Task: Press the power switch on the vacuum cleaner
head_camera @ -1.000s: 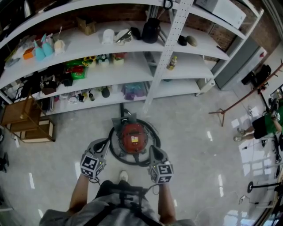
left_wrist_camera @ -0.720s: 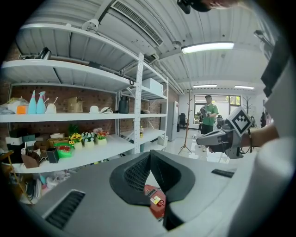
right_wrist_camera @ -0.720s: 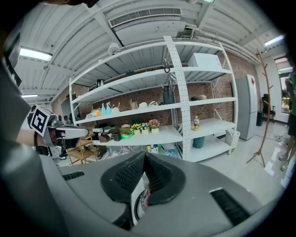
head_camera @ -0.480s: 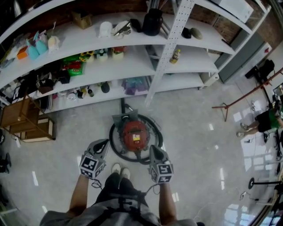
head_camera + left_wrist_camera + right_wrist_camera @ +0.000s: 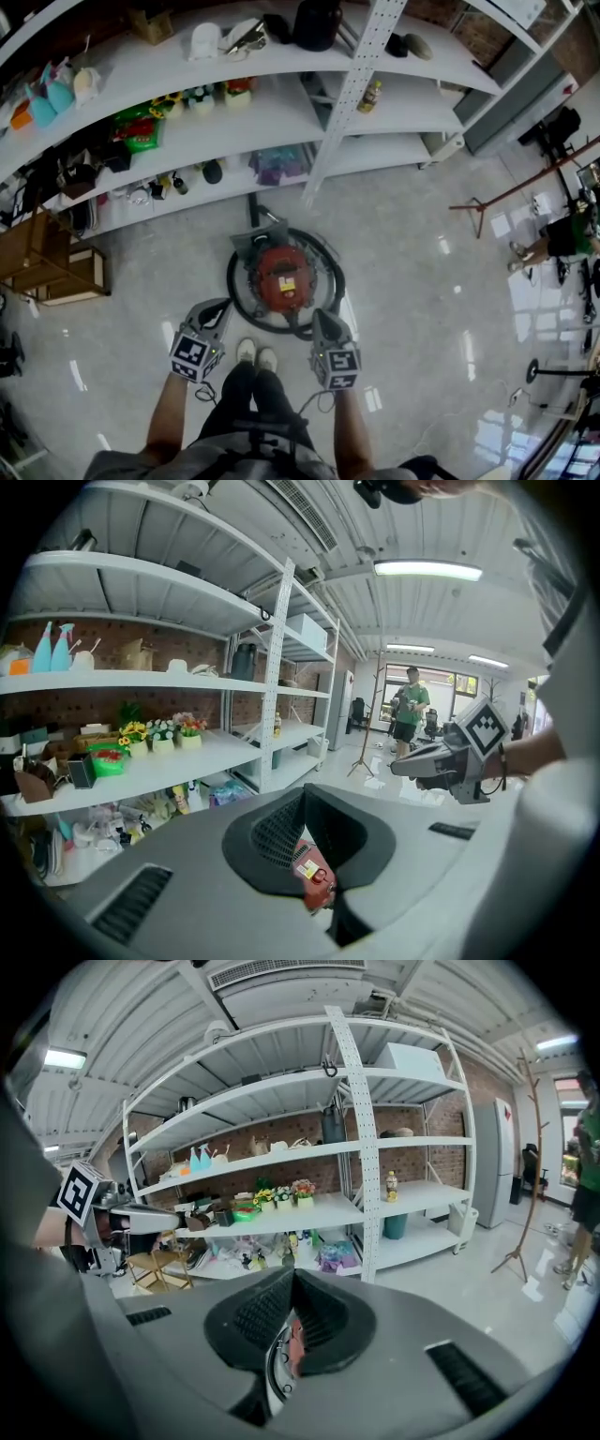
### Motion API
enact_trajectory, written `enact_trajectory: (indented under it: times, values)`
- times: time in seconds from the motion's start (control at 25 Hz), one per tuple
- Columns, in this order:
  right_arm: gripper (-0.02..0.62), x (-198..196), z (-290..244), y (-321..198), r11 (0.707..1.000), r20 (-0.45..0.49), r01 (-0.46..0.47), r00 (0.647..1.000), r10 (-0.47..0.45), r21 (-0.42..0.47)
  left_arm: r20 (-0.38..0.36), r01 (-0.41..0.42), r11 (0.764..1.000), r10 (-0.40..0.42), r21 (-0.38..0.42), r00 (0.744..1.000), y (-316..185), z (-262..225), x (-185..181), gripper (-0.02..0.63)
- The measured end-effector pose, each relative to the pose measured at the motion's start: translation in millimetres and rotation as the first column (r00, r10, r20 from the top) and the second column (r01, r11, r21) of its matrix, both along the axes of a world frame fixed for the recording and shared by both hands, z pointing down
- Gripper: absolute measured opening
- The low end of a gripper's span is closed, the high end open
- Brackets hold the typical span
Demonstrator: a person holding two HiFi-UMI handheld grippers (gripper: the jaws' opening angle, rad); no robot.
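Nothing is pressed yet. We hold our left gripper (image 5: 217, 307) and right gripper (image 5: 322, 317) clenched and empty, at seven and five o'clock of the round red canister vacuum cleaner (image 5: 283, 279) on the glossy pale floor (image 5: 422, 309). Neither touches it. Lowering one onto its switch, which we cannot pick out, remains.

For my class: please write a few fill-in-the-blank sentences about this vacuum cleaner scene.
1. The vacuum cleaner has a ___ body.
2. It stands on the ___ in front of the white shelves.
3. The left tool and the right tool both hold ___.
Missing words: red; floor; nothing.
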State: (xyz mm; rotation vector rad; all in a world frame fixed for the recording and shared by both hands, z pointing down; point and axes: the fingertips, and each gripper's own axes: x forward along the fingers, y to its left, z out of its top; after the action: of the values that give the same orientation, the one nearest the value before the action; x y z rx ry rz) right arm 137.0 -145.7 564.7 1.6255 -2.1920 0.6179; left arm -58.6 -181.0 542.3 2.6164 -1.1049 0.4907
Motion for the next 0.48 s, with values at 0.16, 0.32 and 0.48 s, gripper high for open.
enact_trajectory:
  times: [0.16,0.32,0.48]
  values:
    - [0.009,-4.4,12.9,-8.7,1.0,0.02,-0.006,1.0,0.006,0.006,-0.007,-0.012,1.0,0.012,-0.013,1.0,-7.4,14.7,7.1,0.008]
    - [0.009,-6.8,32.3,-16.6,1.0,0.024,-0.005,1.0,0.006,-0.011,0.004,-0.007,0.999,0.007,-0.032,1.0,-12.5,32.7,6.5,0.008]
    - [0.009,-9.8,52.8,-26.6,1.0,0.013,0.001,1.0,-0.001,-0.025,0.006,-0.003,0.999,0.003,-0.043,1.0,-16.8,52.5,1.8,0.008]
